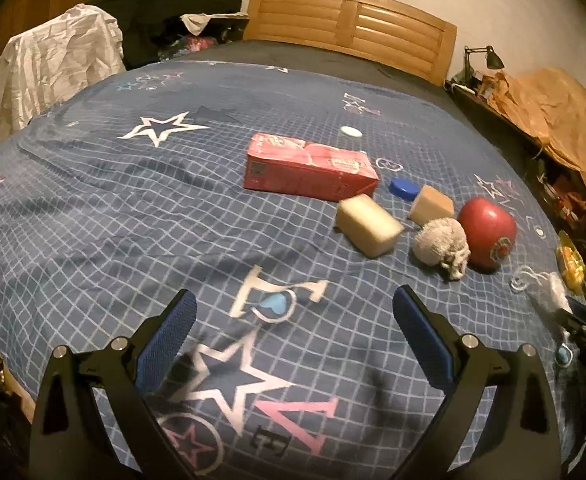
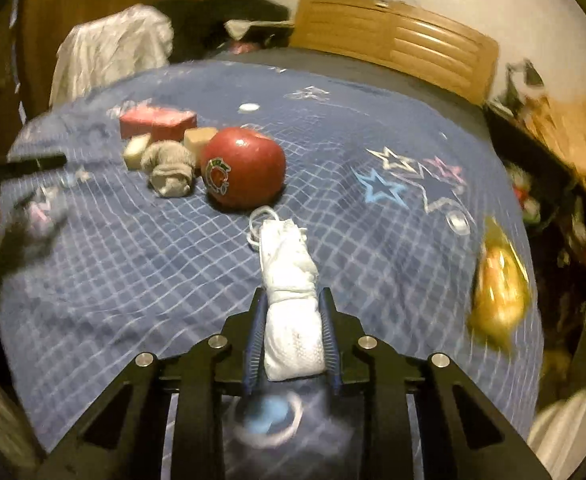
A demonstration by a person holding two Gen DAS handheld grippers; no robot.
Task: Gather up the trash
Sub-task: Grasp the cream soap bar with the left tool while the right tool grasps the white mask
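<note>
Bed (image 1: pixel 93 208) with blue star-print cover, wooden headboard (image 1: pixel 349 28); right hand-held gripper (image 2: pixel 292 340) clamps a face mask (image 2: pixel 289 280); left hand-held gripper (image 1: pixel 293 320) spread wide.

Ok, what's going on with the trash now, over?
Right gripper shut on folded white face mask. Left gripper open, empty, above the bedspread. Apple just beyond the mask, nothing blocking.

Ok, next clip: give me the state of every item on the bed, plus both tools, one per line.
Right tool: shut on the rolled white mask.
Left tool: open, nothing between its fingers.
White mask: rolled up, gripped, ear loop trailing.
Red apple: resting on the bedspread, sticker showing.
Red carton: lying flat.
Grey sock: balled up, beside the apple.
Two sponge blocks: loose on the bedspread.
Blue cap: loose.
White cap: loose.
</note>
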